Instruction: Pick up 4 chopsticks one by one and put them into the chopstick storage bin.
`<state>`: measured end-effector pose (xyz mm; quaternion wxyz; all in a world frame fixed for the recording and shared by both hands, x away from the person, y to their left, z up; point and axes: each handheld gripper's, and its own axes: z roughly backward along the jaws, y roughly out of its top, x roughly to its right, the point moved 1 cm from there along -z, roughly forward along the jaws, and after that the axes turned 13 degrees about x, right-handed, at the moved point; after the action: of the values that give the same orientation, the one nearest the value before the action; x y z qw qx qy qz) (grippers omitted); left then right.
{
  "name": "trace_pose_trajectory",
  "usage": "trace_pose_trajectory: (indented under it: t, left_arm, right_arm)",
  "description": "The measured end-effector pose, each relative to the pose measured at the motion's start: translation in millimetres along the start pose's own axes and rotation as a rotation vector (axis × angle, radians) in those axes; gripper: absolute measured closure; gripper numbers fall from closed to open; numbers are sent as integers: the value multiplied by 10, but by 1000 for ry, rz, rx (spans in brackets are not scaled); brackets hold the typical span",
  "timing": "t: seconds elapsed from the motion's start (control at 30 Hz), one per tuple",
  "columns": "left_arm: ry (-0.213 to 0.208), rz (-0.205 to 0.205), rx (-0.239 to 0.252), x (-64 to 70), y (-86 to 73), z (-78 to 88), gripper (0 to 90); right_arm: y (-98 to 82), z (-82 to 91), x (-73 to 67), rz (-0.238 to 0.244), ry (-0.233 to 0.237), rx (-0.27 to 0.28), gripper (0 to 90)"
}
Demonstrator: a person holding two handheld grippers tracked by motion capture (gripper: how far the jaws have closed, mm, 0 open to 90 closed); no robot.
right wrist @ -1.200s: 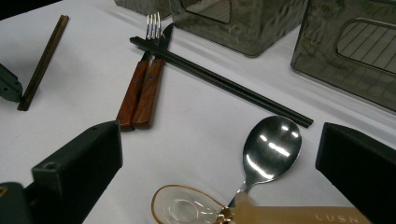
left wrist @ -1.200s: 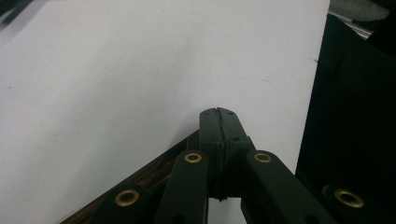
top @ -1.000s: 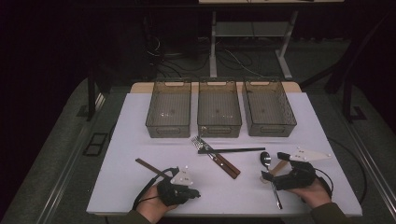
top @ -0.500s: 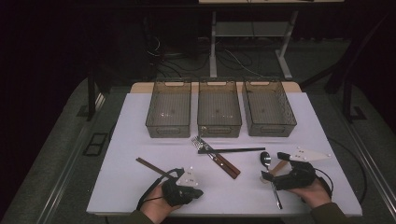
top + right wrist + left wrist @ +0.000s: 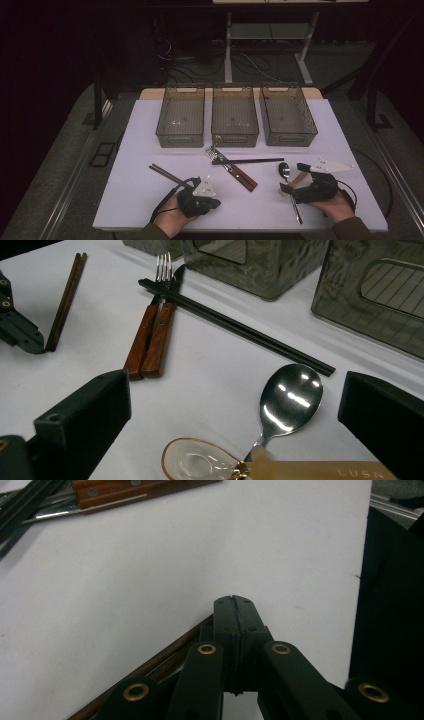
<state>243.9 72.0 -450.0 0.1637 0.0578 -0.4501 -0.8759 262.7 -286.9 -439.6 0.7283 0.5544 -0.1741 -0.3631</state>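
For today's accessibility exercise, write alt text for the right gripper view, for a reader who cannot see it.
The right gripper, jaws wide open, faces a metal spoon and a small translucent spoon lying on a white table. Beyond them lie black chopsticks across a wooden-handled fork and knife, brown chopsticks at left, and clear bins behind.

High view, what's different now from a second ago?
The left gripper has shifted a little to the right along the table's near edge, jaws shut and empty, beside the brown chopsticks. The right gripper stayed open around the steel spoon. Fork, black chopsticks and the three bins lie unchanged.
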Motion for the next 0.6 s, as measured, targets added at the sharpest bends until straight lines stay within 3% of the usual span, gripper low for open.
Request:
trace_pose_trajectory:
  t: [0.07, 0.1, 0.13, 0.17, 0.27, 0.3, 0.6]
  left_arm:
    - [10, 19, 15, -1, 10, -26, 899]
    - [5, -1, 2, -22, 17, -24, 899]
    - [16, 19, 19, -15, 20, -46, 900]
    - [8, -5, 5, -41, 29, -45, 899]
    - [21, 12, 23, -55, 44, -80, 899]
    - [15, -4, 7, -73, 52, -77, 900]
    - [35, 3, 18, -148, 93, -137, 900]
  right_arm:
    - [1, 2, 0, -2, 0, 1, 4]
    - [1, 3, 1, -2, 0, 1, 5]
    - [0, 3, 1, -3, 0, 2, 5]
    - [1, 3, 1, -3, 0, 2, 5]
    - [1, 2, 0, -4, 0, 2, 5]
    - [1, 3, 0, -4, 0, 2, 5]
    - [2, 4, 2, -4, 1, 3, 4]
